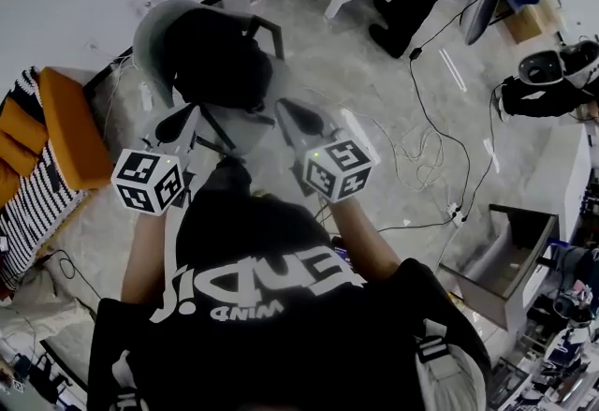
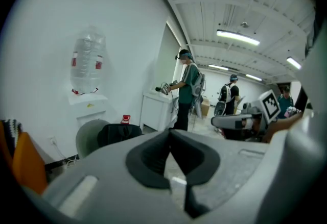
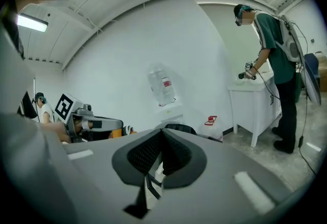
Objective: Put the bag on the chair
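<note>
Black bag (image 1: 220,58) — sitting on the seat of the grey chair (image 1: 150,35), touched by neither gripper. Left gripper (image 1: 175,125) and right gripper (image 1: 292,111) are hovering nearby, both clenched on nothing. Placing is looking finished — next is calling only for keeping clear.

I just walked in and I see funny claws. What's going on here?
A person holds a claw in each hand. The left claw and the right claw are both shut, with nothing in them. Just ahead of them the black bag sits on the grey chair, and neither claw touches it. So the bag looks already put down.
</note>
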`<state>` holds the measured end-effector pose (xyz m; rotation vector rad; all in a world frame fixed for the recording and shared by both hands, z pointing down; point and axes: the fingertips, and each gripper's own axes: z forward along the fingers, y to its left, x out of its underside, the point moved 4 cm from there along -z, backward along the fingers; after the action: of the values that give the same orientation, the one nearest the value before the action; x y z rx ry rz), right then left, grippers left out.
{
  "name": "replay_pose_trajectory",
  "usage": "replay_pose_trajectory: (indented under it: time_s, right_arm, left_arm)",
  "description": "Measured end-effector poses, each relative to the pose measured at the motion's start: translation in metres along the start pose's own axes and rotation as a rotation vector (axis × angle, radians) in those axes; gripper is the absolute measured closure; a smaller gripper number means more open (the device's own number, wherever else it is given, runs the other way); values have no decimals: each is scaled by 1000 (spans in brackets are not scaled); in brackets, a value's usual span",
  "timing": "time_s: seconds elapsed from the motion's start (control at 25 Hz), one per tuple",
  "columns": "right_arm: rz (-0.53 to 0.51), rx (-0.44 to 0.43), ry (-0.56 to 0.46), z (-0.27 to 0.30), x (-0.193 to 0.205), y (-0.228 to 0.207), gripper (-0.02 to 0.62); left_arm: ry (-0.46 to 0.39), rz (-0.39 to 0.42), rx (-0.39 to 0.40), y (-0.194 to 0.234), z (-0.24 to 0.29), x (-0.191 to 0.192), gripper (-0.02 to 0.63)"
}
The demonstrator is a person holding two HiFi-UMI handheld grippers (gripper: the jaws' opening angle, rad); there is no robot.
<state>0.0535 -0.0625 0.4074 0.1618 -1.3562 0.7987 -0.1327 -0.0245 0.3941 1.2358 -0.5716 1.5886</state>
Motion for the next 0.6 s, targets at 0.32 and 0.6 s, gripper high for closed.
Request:
replay_pose_trajectory:
  time_s: [0.32,0.6]
  right_arm:
    - [-21,45,-37,-23,4,4,594]
    - [-5,123,-90,-37,16,-7,594]
  left_arm:
    - [-76,-4,8,-8,-24,4,604]
    - [-142,11,-40,-3,-37,16,604]
